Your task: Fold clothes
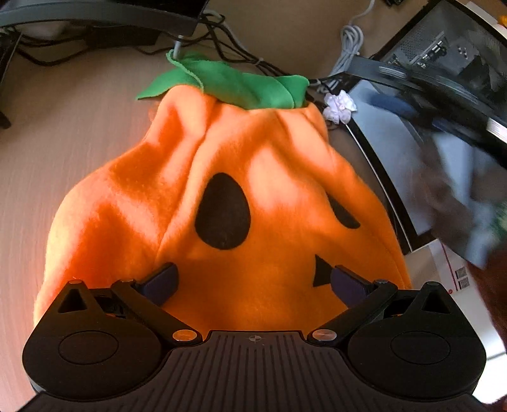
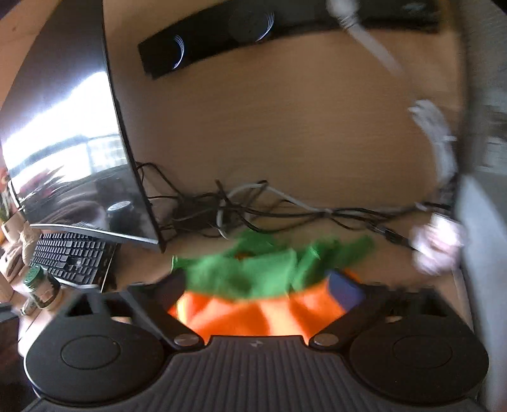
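An orange pumpkin costume [image 1: 269,158] with black felt eyes and a green leaf collar [image 1: 240,82] lies spread on the wooden desk [image 1: 63,142]. My left gripper [image 1: 253,282] hovers over its near part, open, with the dark fingers [image 1: 160,280] wide apart and nothing pinched. The right wrist view is blurred by motion. There the green collar [image 2: 253,269] and orange fabric [image 2: 247,317] show between the wide-apart fingers of my right gripper [image 2: 258,288]. I see no pad pressing on the cloth.
A tangle of cables [image 2: 253,209] lies just beyond the collar. A monitor [image 2: 63,142], a keyboard [image 2: 69,256] and a jar [image 2: 41,285] stand to the left. A black bar [image 2: 253,28] sits at the back. To the right are a white rosette [image 1: 339,106] and a computer case [image 1: 443,54].
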The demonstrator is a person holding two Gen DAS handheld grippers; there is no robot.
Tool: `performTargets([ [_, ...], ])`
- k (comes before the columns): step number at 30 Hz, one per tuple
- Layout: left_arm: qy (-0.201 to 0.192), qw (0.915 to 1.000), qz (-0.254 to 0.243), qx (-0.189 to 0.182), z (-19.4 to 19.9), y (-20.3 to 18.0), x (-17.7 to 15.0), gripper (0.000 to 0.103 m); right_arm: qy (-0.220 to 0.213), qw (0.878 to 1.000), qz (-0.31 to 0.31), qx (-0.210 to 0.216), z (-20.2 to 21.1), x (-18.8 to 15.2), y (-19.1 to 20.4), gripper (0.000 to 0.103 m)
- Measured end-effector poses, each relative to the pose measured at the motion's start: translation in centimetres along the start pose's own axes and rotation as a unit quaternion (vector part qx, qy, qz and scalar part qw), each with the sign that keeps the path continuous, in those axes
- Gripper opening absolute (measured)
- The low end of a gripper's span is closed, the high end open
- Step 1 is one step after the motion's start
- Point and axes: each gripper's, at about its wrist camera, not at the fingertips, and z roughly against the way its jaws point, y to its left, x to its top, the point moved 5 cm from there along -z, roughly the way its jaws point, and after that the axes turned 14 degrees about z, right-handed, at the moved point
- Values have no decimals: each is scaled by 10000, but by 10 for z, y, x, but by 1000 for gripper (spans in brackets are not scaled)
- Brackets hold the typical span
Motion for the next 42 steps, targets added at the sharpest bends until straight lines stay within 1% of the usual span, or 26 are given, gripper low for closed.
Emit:
performTargets([
  [1,-29,10000,10,17,0,0,-1,103,58,9999,76,-30,-18,1,-1,61],
  [2,-58,10000,21,34,0,-1,-1,103,90,9998,156,-125,-34,3,-4,52],
  [4,-123,9999,30,79,0,-2,-3,103,174,9993,220,-259,-63,4,-10,50],
  [7,-281,9993,-87,244,-1,-6,-10,103,373,9990,-67,-246,-95,-2,-28,49],
  [8,-320,9990,-138,280,1,-5,-13,103,450,9987,-186,-172,-103,-6,-32,41],
  [9,-346,9988,-185,306,1,-6,-14,103,545,9980,-308,-29,-109,-12,-33,23],
  [10,-371,9985,-231,333,1,-7,-15,103,614,9973,-383,95,-111,-15,-31,19],
  [12,-378,9983,-282,342,0,-8,-15,103,475,9977,-342,327,-93,-12,-20,5],
  [14,-325,9989,-234,260,-2,-7,-11,103,252,9979,-256,540,-65,-7,-8,4],
  [17,-212,9998,-48,41,0,-1,-5,103,-87,9973,-123,721,-4,-2,9,2],
  [18,-172,9998,21,-40,1,2,-3,103,-21,9971,-138,746,11,-9,13,2],
  [20,-72,9996,190,-194,3,7,1,103,298,9967,-156,740,34,-31,19,2],
  [21,-22,9993,258,-277,5,8,4,103,533,9970,6,554,39,-45,21,2],
  [23,54,9984,277,-483,15,6,10,103,998,9940,454,35,48,-75,24,2],
  [24,93,9978,287,-586,20,5,13,103,1132,9919,559,-154,53,-85,22,2],
  [25,66,9974,258,-668,26,3,17,103,1140,9918,519,-238,57,-88,19,3],
  [27,-297,9971,32,-697,38,-5,30,103,983,9942,337,-287,64,-84,12,4],
  [29,-762,9961,-29,-448,36,-10,53,103,723,9962,363,-329,64,-70,11,8],
  [31,-1195,9926,98,-171,26,-11,81,103,519,9959,650,-367,49,-53,16,25],
  [32,-1344,9906,248,-74,19,-9,92,103,430,9943,908,-366,39,-47,23,42],
  [33,-1448,9885,432,-3,11,-5,104,103,368,9910,1240,-354,29,-43,33,48],
  [36,-1544,9841,878,72,-14,5,124,102,302,9738,2219,-408,0,-46,60,48],
  [38,-1599,9829,905,143,-25,7,130,99,205,9593,2765,-545,-20,-47,75,48],
  [40,-1660,9819,896,170,-29,8,134,90,102,9472,3133,-671,-36,-47,84,48],
  [41,-1708,9809,921,110,-27,9,133,87,60,9425,3270,-690,-43,-46,87,48],
  [42,-1771,9796,954,38,-22,9,132,88,38,9405,3334,-657,-49,-44,90,48],
])
